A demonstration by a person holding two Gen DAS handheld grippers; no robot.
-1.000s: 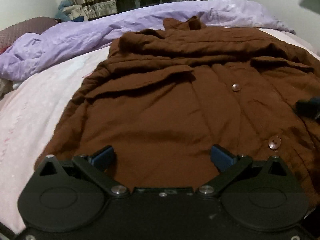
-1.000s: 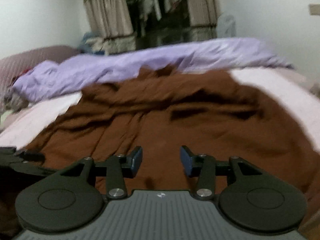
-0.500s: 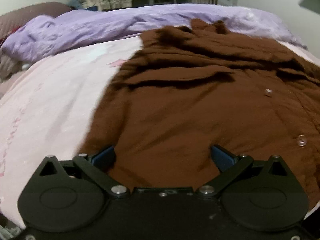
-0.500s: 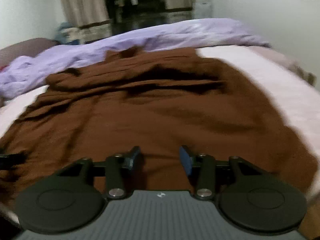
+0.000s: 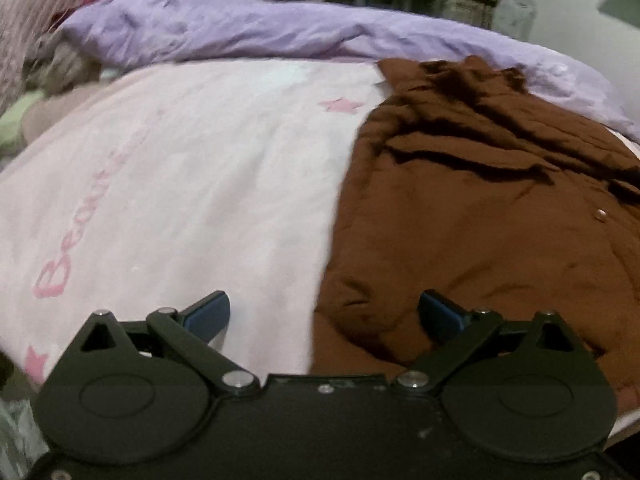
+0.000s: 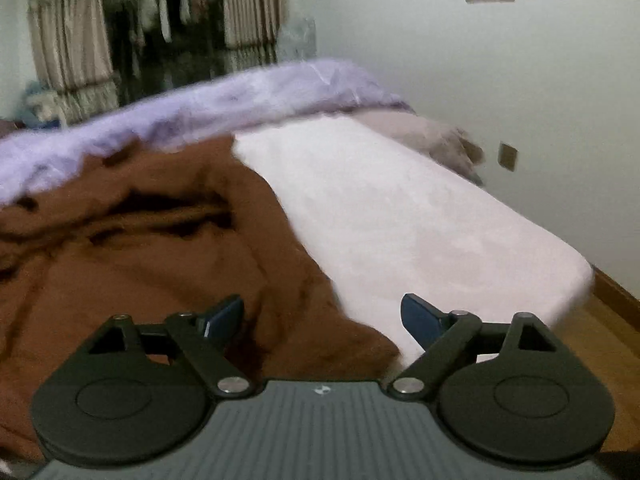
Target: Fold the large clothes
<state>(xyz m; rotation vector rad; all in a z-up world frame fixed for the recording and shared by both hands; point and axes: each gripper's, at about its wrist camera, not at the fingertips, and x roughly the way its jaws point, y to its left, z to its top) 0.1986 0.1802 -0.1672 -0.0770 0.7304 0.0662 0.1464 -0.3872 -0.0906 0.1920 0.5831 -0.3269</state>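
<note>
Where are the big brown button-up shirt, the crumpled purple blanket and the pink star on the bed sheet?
big brown button-up shirt [image 5: 480, 240]: left wrist view, on its front panel.
crumpled purple blanket [image 5: 248, 36]: left wrist view, on its wrinkled middle.
pink star [image 5: 340, 105]: left wrist view, on the star's centre.

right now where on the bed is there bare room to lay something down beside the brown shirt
Two free patches: the pale pink star-printed bedsheet left of the crumpled brown button-up shirt, bordered behind by the rumpled lilac duvet; and, in the right wrist view, the plain sheet strip between the shirt and the bed's edge. The middle is crowded with shirt.
</note>
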